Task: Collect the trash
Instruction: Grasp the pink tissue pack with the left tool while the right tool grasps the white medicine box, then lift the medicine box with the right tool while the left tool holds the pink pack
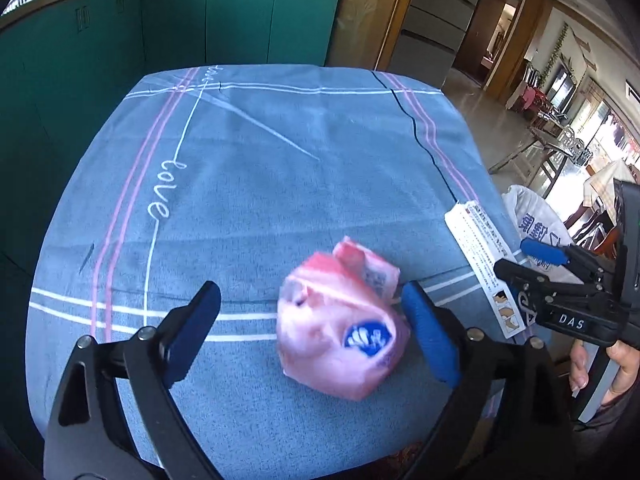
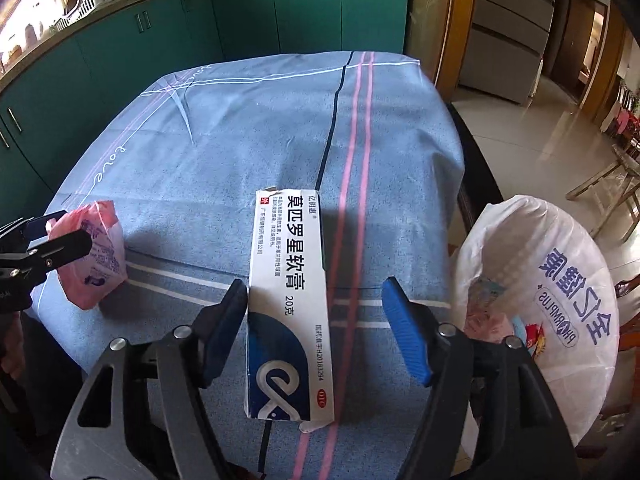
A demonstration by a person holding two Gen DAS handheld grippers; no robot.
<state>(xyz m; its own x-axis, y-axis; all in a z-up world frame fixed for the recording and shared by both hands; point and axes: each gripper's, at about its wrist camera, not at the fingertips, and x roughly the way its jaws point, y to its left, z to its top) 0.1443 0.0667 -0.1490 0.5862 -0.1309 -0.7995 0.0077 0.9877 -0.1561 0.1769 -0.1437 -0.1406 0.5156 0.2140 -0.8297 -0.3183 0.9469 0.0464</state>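
A crumpled pink packet (image 1: 340, 320) with a blue round logo lies on your blue-clothed tabletop (image 1: 260, 140), between the spread fingers of your left claw (image 1: 312, 332), ungripped. Your right claw (image 2: 316, 332) stands open around a long white-and-blue ointment box (image 2: 288, 300), beside a white bag (image 2: 560, 280)

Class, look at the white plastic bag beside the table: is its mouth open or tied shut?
Open. In the right wrist view the white plastic bag has its rim spread wide, and colourful packaging shows inside it.
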